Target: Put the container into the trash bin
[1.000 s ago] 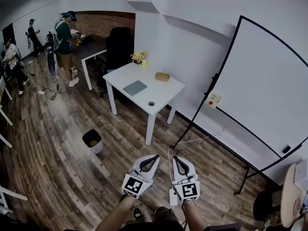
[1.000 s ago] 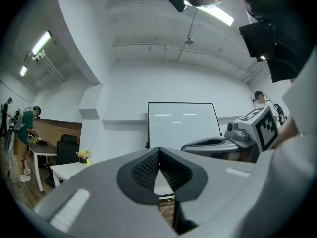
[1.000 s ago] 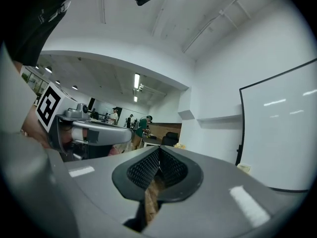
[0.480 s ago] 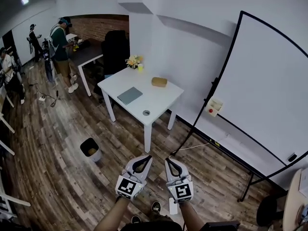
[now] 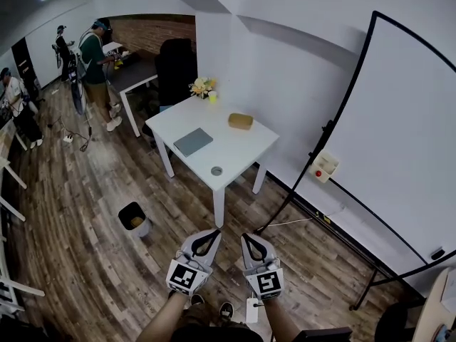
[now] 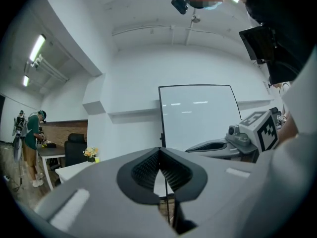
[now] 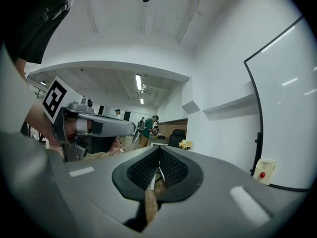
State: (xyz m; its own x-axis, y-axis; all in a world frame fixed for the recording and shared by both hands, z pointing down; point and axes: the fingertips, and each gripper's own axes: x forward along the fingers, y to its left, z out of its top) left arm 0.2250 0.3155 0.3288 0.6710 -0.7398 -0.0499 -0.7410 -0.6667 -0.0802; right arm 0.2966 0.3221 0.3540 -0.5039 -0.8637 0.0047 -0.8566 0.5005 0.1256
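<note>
A tan container lies on the far side of the white table. On the wooden floor left of the table stands a small black trash bin with something tan inside. My left gripper and right gripper are held side by side low in the head view, well short of the table, both shut and empty. The left gripper view shows closed jaws aimed level at the whiteboard. Closed jaws in the right gripper view face the room.
The table also carries a grey flat pad, a small round object and flowers. To the right leans a big whiteboard on a black stand. A black chair and several people are at the back left.
Both grippers have travelled forward together, still shut, and sit lower in the head view. The table and bin have shifted slightly in the picture as the person walked.
</note>
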